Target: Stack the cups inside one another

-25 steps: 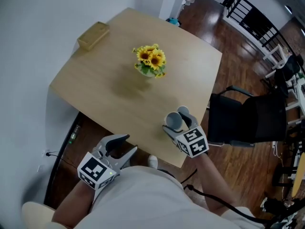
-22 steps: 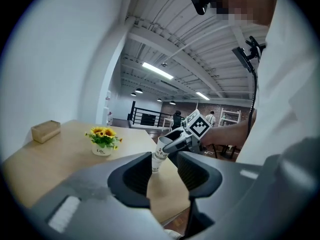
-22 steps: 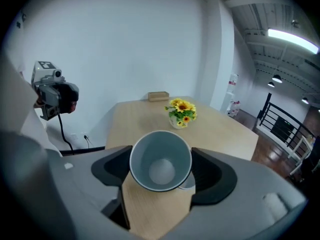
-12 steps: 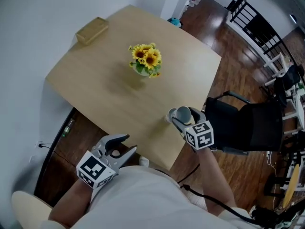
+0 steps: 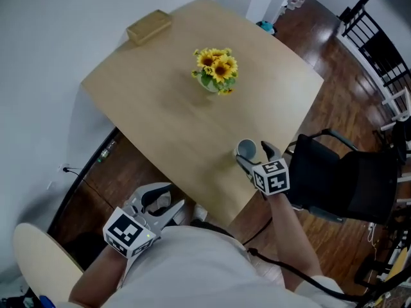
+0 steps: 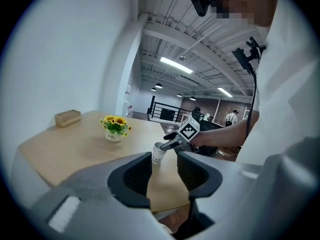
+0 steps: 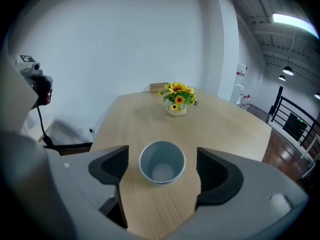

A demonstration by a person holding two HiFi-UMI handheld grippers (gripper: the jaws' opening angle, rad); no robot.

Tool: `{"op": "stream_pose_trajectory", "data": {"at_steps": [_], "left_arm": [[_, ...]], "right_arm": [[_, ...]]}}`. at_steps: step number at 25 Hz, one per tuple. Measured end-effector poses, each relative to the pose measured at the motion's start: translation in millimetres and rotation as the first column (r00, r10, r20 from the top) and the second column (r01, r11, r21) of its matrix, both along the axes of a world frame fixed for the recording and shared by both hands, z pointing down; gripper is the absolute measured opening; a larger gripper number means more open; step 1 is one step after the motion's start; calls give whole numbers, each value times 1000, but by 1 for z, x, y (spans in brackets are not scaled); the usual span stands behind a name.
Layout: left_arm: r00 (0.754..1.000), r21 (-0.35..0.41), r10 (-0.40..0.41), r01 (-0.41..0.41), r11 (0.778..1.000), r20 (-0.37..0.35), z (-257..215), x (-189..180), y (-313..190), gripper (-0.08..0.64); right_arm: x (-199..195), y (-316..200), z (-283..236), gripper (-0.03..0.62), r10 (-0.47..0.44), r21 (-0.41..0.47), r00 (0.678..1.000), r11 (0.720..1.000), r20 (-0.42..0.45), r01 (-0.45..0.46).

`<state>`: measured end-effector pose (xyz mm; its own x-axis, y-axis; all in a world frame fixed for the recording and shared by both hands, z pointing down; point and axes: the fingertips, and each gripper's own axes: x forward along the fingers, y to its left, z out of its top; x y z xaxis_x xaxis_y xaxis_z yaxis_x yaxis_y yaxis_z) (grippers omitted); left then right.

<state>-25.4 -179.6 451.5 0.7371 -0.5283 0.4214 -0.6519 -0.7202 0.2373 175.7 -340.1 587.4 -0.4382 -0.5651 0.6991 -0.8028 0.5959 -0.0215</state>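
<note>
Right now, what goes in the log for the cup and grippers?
right gripper: open, jaws just opened | cup: upright on table, between jaws, not gripped | left gripper: open, empty

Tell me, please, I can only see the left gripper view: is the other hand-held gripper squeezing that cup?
Observer: No. In the right gripper view the right hand-held gripper has jaws that have just been opening. The cup stands between them with a gap on each side.
Operator: Is anything in the cup?
Observer: No. That view looks straight in, and only its pale bottom shows.
Operator: And where is my gripper?
Observer: The head view shows the left hand-held gripper off the table, beyond its near edge, over the floor.
</note>
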Motion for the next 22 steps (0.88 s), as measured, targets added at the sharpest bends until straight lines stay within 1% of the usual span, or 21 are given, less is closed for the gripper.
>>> {"op": "stream_pose_trajectory", "data": {"at_steps": [3, 5, 7, 10, 13, 17, 19, 22], "left_arm": [[999, -31, -39, 39, 999, 15, 5, 5, 18, 170], [998, -50, -60, 61, 997, 24, 8, 9, 30, 170], [997, -70, -65, 67, 995, 38, 11, 14, 43, 170], [998, -82, -24, 28, 996, 56, 13, 22, 65, 170], [998, -86, 5, -1, 996, 55, 13, 26, 82, 170], [999, -52, 48, -47, 998, 15, 4, 34, 112, 170], [997, -32, 77, -77, 997, -4, 1, 35, 136, 169], [993, -15, 106, -107, 994, -54, -1, 35, 178, 169]], "right_arm": [[2, 16, -10, 420, -12, 13, 998, 1000, 61, 12], [2, 32, -13, 420, -32, 22, 996, 999, 82, 31], [2, 51, -13, 420, -56, 24, 994, 998, 94, 54], [1, 85, -14, 420, -70, 21, 992, 997, 106, 68], [2, 124, -15, 422, -57, 2, 991, 998, 124, 57], [13, 177, -23, 420, -12, -11, 993, 1000, 117, 14], [14, 212, -31, 420, -2, -10, 994, 1000, 108, 3], [15, 274, -45, 420, 34, -18, 995, 999, 93, -33]]}}
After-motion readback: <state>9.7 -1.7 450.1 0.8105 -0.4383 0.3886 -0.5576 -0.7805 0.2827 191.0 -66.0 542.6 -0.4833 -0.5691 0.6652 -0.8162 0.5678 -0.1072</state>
